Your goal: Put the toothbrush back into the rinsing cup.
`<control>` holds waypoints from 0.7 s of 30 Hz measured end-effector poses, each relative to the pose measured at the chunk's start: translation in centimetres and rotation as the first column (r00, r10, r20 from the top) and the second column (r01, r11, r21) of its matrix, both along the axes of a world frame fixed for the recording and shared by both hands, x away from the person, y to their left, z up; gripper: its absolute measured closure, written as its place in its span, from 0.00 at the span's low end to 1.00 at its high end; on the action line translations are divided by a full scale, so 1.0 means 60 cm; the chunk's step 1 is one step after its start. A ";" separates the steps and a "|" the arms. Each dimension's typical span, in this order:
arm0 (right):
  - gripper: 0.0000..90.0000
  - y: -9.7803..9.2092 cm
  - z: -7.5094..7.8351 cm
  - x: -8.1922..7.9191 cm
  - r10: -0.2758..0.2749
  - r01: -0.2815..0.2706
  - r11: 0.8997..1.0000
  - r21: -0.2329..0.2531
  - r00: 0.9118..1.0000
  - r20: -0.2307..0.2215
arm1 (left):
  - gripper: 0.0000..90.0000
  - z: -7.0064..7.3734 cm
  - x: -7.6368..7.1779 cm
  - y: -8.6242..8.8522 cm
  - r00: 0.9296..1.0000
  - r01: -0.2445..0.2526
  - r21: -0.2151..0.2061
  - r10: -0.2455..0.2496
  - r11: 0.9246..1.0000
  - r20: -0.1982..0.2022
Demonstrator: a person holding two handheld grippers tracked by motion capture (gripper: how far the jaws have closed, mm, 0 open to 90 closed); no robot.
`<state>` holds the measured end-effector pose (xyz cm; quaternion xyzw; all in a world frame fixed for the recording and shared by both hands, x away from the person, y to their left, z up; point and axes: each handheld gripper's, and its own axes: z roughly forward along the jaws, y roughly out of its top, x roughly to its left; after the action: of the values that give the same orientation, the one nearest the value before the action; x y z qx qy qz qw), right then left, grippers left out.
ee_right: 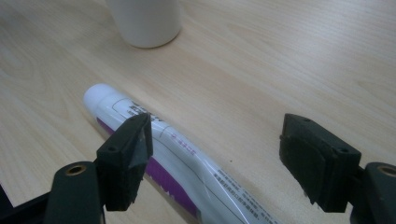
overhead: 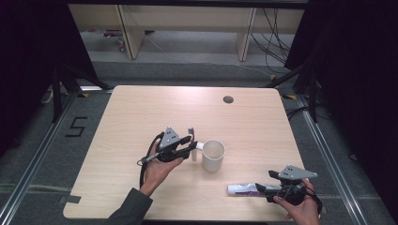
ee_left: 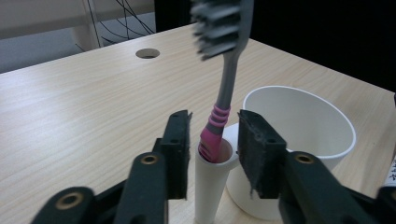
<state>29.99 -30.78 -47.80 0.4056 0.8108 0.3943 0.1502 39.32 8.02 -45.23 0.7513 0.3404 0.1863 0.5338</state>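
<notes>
Item: toothbrush (ee_left: 223, 88), upright in a slim white holder (ee_left: 211, 182) touching the white cup (ee_left: 299, 135) mid-worktop; my left tongs (ee_left: 212, 144) straddle it, released. Risk: closing off-centre would tip the narrow holder. Right tongs (ee_right: 215, 158), released, straddle the toothpaste tube (ee_right: 187, 158) at the near right; it may roll.
</notes>
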 end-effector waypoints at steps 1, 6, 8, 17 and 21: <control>0.30 0.000 0.000 0.000 0.000 0.000 1.000 0.000 1.000 0.002 | 0.64 0.002 -0.001 0.001 1.000 -0.002 -0.006 0.002 1.000 0.001; 0.30 -0.001 0.000 0.001 0.001 -0.001 1.000 -0.003 1.000 0.010 | 0.58 0.011 -0.009 0.009 1.000 -0.001 -0.013 0.001 1.000 0.002; 0.30 -0.002 -0.001 0.002 0.005 -0.004 1.000 -0.009 1.000 0.015 | 0.56 0.013 -0.014 0.013 1.000 -0.002 -0.013 0.002 1.000 0.001; 0.30 -0.002 -0.001 0.002 0.006 -0.006 1.000 -0.006 1.000 0.016 | 0.49 0.008 -0.035 0.035 0.999 -0.002 0.001 0.002 1.000 -0.037; 0.30 -0.003 -0.002 0.003 0.013 -0.013 1.000 -0.001 1.000 0.007 | 0.46 0.003 -0.045 0.047 0.999 0.002 0.019 -0.002 1.000 -0.045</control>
<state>30.20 -30.95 -47.91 0.3987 0.8132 0.3964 0.1506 36.62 10.85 -45.03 0.7607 0.3498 0.1720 0.5190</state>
